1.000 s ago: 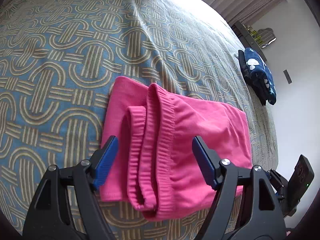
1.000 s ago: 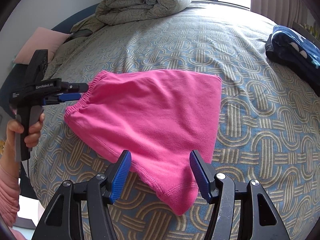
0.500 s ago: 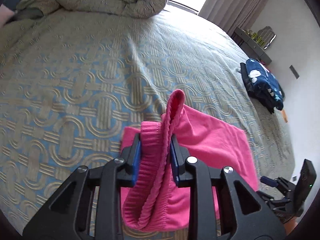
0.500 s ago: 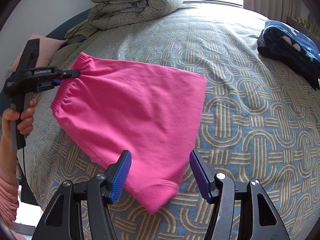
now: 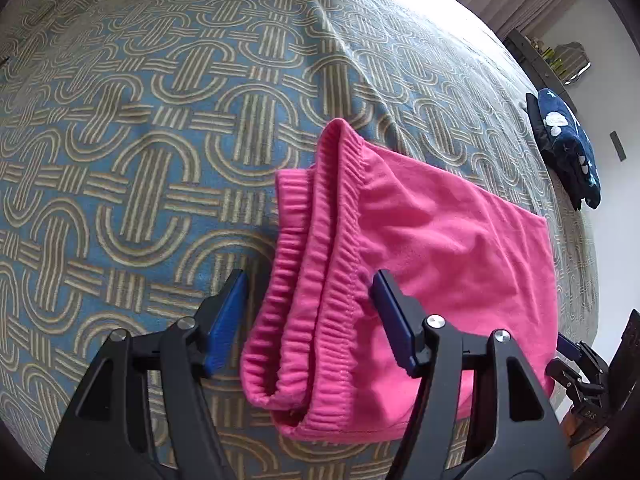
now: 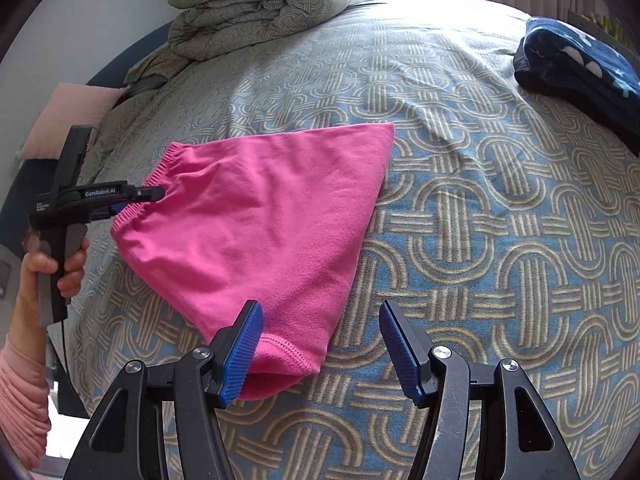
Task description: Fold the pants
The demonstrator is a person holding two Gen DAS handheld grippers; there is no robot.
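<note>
Left claw (image 5: 308,316) opening astride pink pants (image 5: 420,240) waistband, unpinched; right claw (image 6: 320,344) open over hem corner.

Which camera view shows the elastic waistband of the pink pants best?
The left wrist view. The waistband fills its centre, ribbing and stitching sharp, lying between the opening left gripper pads, untouched. The right wrist view shows only its far, small edge beside that gripper.
</note>
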